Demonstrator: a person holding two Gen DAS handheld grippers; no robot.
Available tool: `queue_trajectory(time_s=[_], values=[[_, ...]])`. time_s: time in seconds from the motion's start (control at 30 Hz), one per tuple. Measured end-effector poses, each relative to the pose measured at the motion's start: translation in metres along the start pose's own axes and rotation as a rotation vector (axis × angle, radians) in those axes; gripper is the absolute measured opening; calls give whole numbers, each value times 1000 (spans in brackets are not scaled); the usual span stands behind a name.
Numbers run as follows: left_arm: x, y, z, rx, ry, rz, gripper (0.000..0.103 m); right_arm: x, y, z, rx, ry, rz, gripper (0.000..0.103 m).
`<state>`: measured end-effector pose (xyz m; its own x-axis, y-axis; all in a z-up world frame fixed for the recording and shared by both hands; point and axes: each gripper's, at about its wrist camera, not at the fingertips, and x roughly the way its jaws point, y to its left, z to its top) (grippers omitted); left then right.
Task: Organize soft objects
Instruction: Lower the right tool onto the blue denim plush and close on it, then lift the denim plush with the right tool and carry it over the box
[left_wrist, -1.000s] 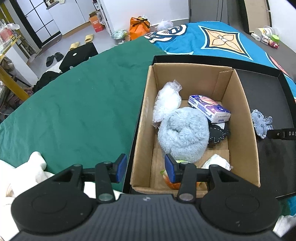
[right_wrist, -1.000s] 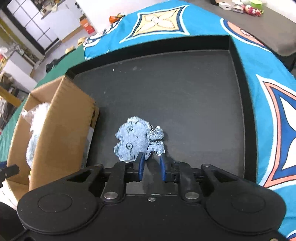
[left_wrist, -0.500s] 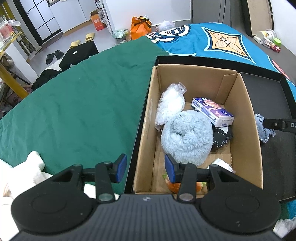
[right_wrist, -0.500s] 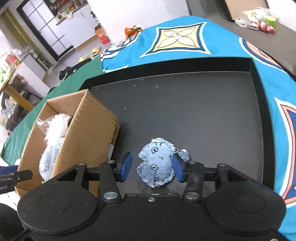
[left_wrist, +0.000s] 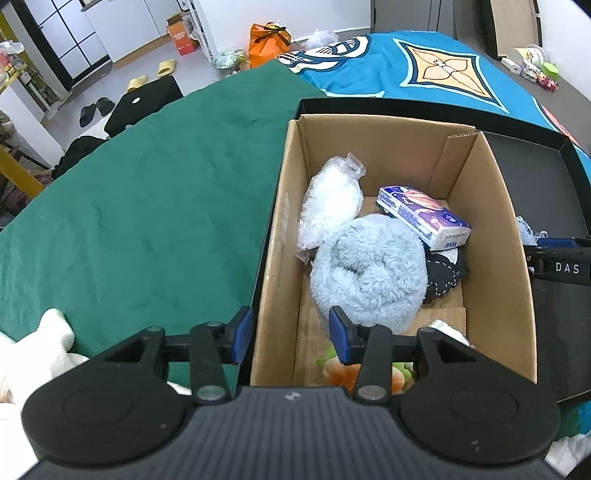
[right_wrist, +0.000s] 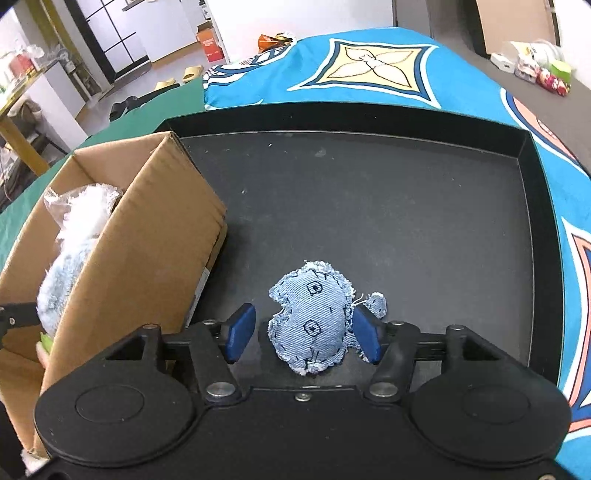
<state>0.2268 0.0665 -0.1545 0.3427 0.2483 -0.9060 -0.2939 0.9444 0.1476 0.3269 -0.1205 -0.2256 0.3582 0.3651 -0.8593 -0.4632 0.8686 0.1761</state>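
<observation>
Frayed light-blue denim stuffed toy (right_wrist: 314, 317) lying on black tray (right_wrist: 388, 206), right of brown cardboard box (right_wrist: 140, 236); right gripper (right_wrist: 301, 334) jaws just opening, straddling it unpinched. Left gripper (left_wrist: 291, 334) spread, empty, hovering over box's near-left wall. Next: closing on toy, lifting into box.

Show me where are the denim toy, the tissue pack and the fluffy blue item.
denim toy (right_wrist: 312, 317): right wrist view, middle of its body.
tissue pack (left_wrist: 424, 216): left wrist view, printed top face.
fluffy blue item (left_wrist: 369, 269): left wrist view, centre fold.
</observation>
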Motion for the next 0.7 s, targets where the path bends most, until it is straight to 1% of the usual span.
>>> queue_trajectory(time_s=[0.03, 0.13, 0.2, 0.33, 0.43, 0.5, 0.6, 0.7], values=[[1, 0, 0, 0, 0, -1, 44, 0, 0, 0, -5, -4, -9, 56], [2, 0, 0, 0, 2, -3, 44, 0, 1, -1, -32, -13, -44, 42], [2, 1, 0, -3, 0, -6, 44, -1, 0, -1, -24, -14, -37, 40], [3, 3, -2, -7, 7, -16, 44, -7, -3, -1, -1, -3, -28, 30], [0, 4, -2, -3, 8, -18, 44, -15, -9, -1, 53, 22, -2, 29], [-3, 5, -2, -2, 2, -16, 44, -23, -10, -2, 52, 10, -7, 29], [-6, 6, -2, -9, -3, -21, 44, -36, -13, -4, 81, 1, 13, 29], [-11, 6, -5, -10, -7, -26, 44, -45, -14, -5, 87, -9, 3, 29]])
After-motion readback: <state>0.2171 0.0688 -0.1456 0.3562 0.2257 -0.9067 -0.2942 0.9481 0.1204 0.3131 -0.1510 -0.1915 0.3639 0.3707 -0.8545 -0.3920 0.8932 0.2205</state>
